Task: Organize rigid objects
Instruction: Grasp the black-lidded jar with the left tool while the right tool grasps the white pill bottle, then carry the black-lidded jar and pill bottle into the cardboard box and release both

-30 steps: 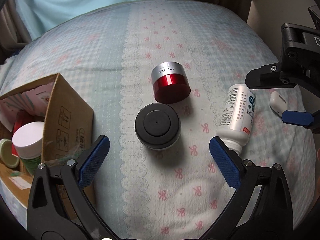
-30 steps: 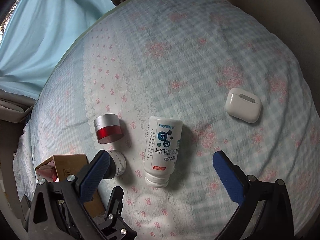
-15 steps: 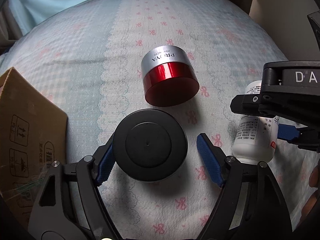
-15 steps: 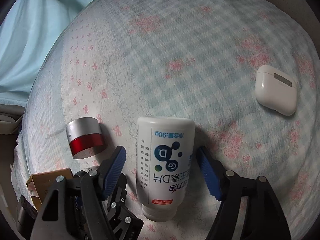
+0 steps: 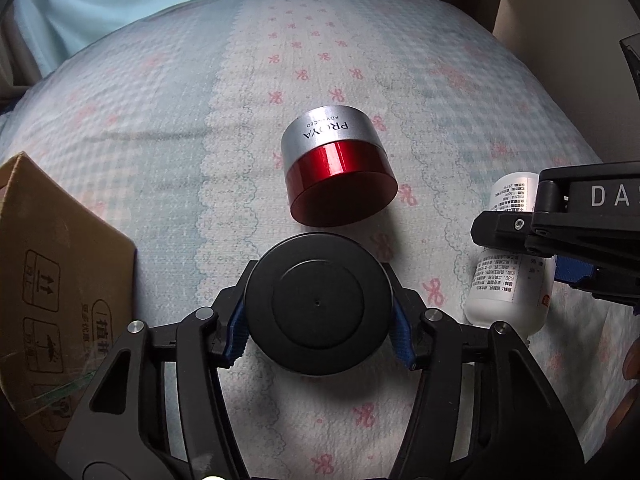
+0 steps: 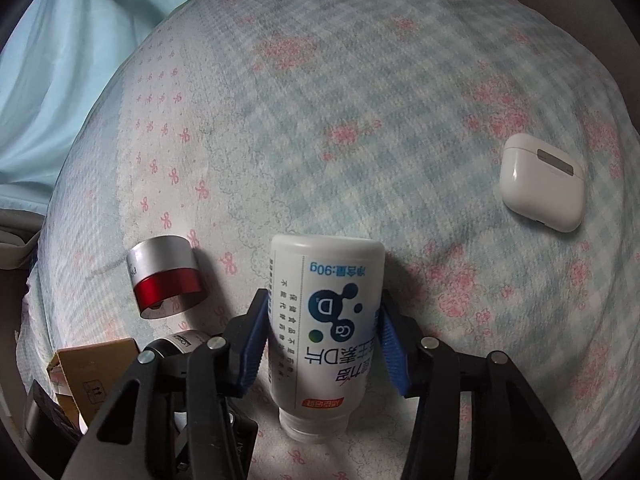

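Note:
My left gripper (image 5: 318, 330) is shut on a black-lidded round jar (image 5: 318, 304) that stands on the patterned bedspread (image 5: 240, 120); its blue pads press both sides of the lid. A red and silver jar (image 5: 336, 170) lies on its side just beyond it, also in the right wrist view (image 6: 166, 274). My right gripper (image 6: 324, 344) is shut on a white bottle (image 6: 326, 316) that lies on the bedspread with its neck toward me; the bottle also shows in the left wrist view (image 5: 508, 280). A white earbud case (image 6: 542, 182) lies far right.
A cardboard box (image 5: 60, 276) stands at the left, its corner also in the right wrist view (image 6: 90, 368). A light blue sheet (image 6: 60, 60) lies beyond the bedspread on the left. The right gripper's black body (image 5: 580, 236) is close on the left gripper's right.
Both grippers have moved forward and closed: the left jaws now clamp the black-lidded jar, the right jaws now clamp the white bottle. Both were wide open a second ago.

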Tool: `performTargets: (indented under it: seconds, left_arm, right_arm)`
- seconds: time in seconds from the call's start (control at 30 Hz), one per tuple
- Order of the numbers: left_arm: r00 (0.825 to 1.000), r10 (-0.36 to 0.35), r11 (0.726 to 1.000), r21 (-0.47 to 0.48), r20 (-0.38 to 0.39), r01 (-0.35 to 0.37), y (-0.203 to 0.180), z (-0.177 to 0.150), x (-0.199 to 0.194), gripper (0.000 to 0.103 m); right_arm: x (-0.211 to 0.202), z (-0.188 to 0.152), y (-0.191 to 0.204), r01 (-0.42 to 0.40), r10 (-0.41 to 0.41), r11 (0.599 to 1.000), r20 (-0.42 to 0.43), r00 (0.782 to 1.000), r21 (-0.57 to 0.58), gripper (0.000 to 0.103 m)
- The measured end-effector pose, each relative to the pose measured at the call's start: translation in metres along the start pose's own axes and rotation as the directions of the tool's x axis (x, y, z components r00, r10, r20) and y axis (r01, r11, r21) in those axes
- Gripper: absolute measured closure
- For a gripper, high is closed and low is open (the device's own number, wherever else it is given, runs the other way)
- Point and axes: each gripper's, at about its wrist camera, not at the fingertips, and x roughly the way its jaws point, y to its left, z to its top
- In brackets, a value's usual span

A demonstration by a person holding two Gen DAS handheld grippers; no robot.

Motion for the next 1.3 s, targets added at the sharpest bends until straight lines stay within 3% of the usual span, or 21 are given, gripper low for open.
performTargets:
  seconds: [0.4,0.73,1.0,1.3]
  left_arm:
    - [0.998,-0.002,1.0,-0.012,0.059,0.002,-0.003,-0.001,-0.056,0.05]
    - [0.993,0.014,1.0,-0.025,0.114,-0.011,0.016,0.004,-0.16,0.05]
    - [0.987,0.067,0.998,-0.03,0.145,-0.064,0.069,0.016,-0.269,0.05]
    - [0.976,0.118,0.99,-0.102,0.181,-0.101,0.145,0.021,-0.35,0.05]
  right_arm:
    - [-0.047,-0.019,-0.011,-0.036,0.038,0.999,0.054,0.998,-0.036,0.057]
    - [-0.139,-0.042,-0.009,-0.047,0.053,0.997,0.112,0.992,-0.059,0.057]
    - [-0.228,-0.067,0.019,-0.055,0.078,0.986,0.143,0.987,-0.155,0.057]
    - [-0.273,-0.1,0.088,-0.122,0.161,0.951,0.117,0.98,-0.285,0.057]
